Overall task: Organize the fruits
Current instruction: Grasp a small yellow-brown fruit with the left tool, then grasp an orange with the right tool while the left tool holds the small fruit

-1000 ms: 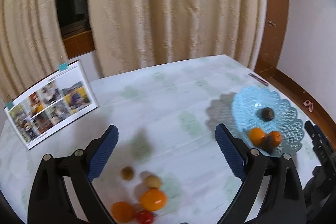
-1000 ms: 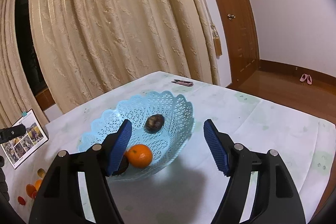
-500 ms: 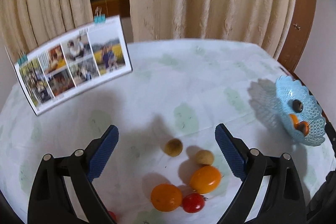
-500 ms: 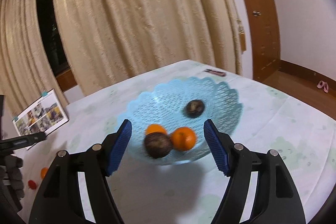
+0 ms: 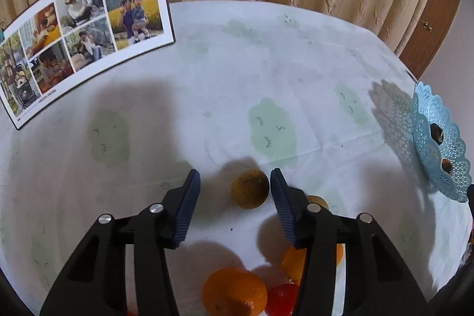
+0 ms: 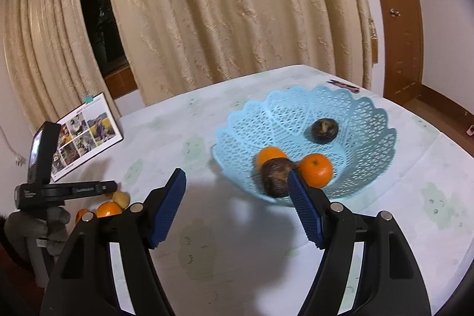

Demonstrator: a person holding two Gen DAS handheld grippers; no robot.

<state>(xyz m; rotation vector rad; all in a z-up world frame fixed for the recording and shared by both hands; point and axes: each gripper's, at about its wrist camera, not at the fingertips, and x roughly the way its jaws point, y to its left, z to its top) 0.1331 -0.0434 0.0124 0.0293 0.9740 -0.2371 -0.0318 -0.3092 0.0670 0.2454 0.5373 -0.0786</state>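
The left gripper (image 5: pixel 234 182), ribbed blue pads parted, straddles a round, dull brown fruit (image 5: pixel 249 188) on the cloth-covered table (image 5: pixel 207 85). The right gripper (image 6: pixel 235 182) gapes empty beside the lacy blue plastic basket (image 6: pixel 355 108) near the table's right edge.

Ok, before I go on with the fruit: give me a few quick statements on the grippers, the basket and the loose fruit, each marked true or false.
1. The left gripper is clamped shut on the brown fruit. False: its jaws stand open on either side of the fruit, with a gap on the left side.
2. The blue basket already holds fruit. True: two oranges and two dark fruits lie in it.
3. The right gripper carries an orange. False: it is open and holds nothing.
4. Loose fruit lies on the table near the left gripper. True: oranges and a red tomato.
5. The photo board lies flat. False: it stands upright.
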